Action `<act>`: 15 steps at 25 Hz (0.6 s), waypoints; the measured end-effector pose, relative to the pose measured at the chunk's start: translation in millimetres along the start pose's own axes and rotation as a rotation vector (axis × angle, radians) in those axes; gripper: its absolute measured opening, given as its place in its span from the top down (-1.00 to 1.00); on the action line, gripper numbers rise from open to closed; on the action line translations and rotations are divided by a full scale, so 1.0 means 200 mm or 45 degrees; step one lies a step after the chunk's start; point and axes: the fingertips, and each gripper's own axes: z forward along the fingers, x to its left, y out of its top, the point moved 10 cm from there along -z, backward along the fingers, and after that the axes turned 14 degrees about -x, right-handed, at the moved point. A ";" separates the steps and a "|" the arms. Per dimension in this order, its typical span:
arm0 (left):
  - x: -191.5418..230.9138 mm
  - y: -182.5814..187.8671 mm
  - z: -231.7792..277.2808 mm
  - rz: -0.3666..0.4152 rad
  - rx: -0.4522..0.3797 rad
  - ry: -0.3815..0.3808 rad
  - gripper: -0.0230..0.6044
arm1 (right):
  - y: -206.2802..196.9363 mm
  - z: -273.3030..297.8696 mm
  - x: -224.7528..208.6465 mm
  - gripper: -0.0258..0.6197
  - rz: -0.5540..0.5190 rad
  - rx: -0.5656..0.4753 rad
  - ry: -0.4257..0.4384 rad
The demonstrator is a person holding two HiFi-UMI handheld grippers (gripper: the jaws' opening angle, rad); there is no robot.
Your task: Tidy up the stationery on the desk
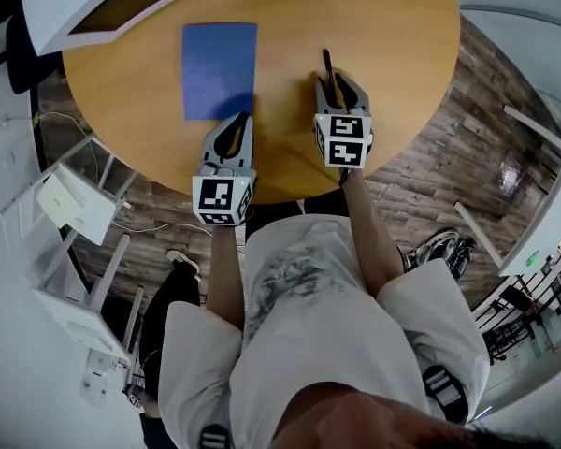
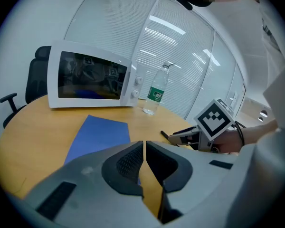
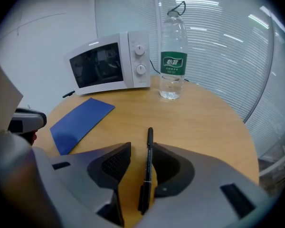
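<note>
The left gripper (image 1: 240, 122) hovers over the round wooden table's (image 1: 397, 73) near edge, jaws closed together on nothing. Beside it the right gripper (image 3: 141, 150) has its 2 jaws wide apart, a black pen (image 3: 148, 163) lying on the table between them, close against the right-hand pad, ungripped. Further off lies a blue notebook (image 1: 220, 70). Beyond stand a white microwave (image 3: 109, 63) and 1 water bottle (image 3: 173, 56).

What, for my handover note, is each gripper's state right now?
Left gripper: closed, empty.
Right gripper: open, slim black pen between its jaws, not gripped.
</note>
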 end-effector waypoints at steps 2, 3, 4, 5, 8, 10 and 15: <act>0.04 0.00 -0.03 -0.011 -0.004 0.015 0.89 | 0.02 0.00 0.05 0.33 -0.015 -0.023 0.041; 0.07 -0.01 -0.04 -0.016 -0.005 0.025 0.89 | 0.03 0.00 0.08 0.33 -0.018 -0.033 0.068; 0.10 -0.01 -0.06 -0.020 -0.003 0.037 0.89 | 0.04 0.00 0.12 0.33 -0.020 -0.041 0.097; 0.12 -0.01 -0.07 -0.021 0.001 0.051 0.89 | 0.05 0.01 0.16 0.33 -0.024 -0.046 0.126; 0.22 -0.02 -0.10 -0.018 0.015 0.097 0.89 | 0.05 0.04 0.28 0.33 -0.035 -0.033 0.229; 0.29 -0.03 -0.11 -0.010 0.023 0.124 0.83 | 0.05 0.06 0.36 0.33 -0.028 -0.011 0.298; 0.45 -0.04 -0.12 -0.001 0.059 0.162 0.56 | 0.03 0.10 0.50 0.33 0.005 0.038 0.411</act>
